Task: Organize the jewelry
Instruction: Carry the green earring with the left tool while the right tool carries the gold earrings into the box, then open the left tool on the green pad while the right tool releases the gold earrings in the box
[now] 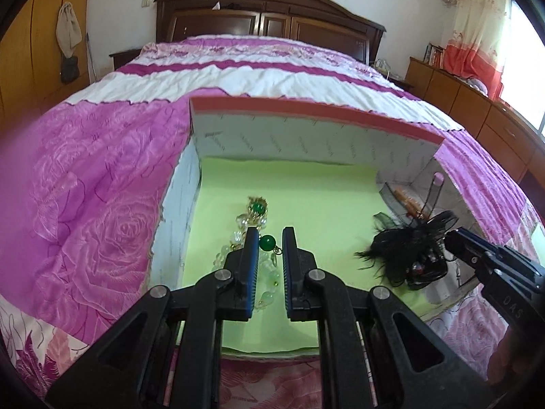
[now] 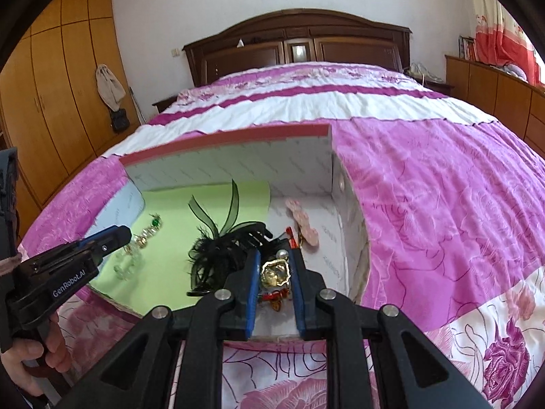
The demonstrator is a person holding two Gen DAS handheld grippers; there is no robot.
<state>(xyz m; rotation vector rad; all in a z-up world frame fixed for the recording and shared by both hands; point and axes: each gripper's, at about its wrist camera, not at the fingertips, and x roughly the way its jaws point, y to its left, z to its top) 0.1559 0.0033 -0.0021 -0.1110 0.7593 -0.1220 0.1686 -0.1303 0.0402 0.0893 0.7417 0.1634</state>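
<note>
An open white box with a pink rim (image 1: 306,110) (image 2: 221,143) sits on the bed, part of its floor lined in lime green (image 1: 306,191). My left gripper (image 1: 270,238) (image 2: 124,233) hangs low over the lining, shut on a necklace of clear and green beads (image 1: 268,242) (image 2: 141,240), which trails onto the lining. My right gripper (image 2: 275,255) (image 1: 451,238) is shut on a gold ornament (image 2: 274,272) with a pearl and red bits, just inside the box's right part. A black feather hairpiece (image 1: 398,250) (image 2: 214,252) lies between the two grippers.
A pink flower piece (image 2: 303,225) lies on the box's white floor at the right. The box's tall back wall (image 2: 238,167) stands behind everything. Pink rose bedding (image 2: 442,204) surrounds the box. A hand (image 2: 51,351) grips the left tool's handle.
</note>
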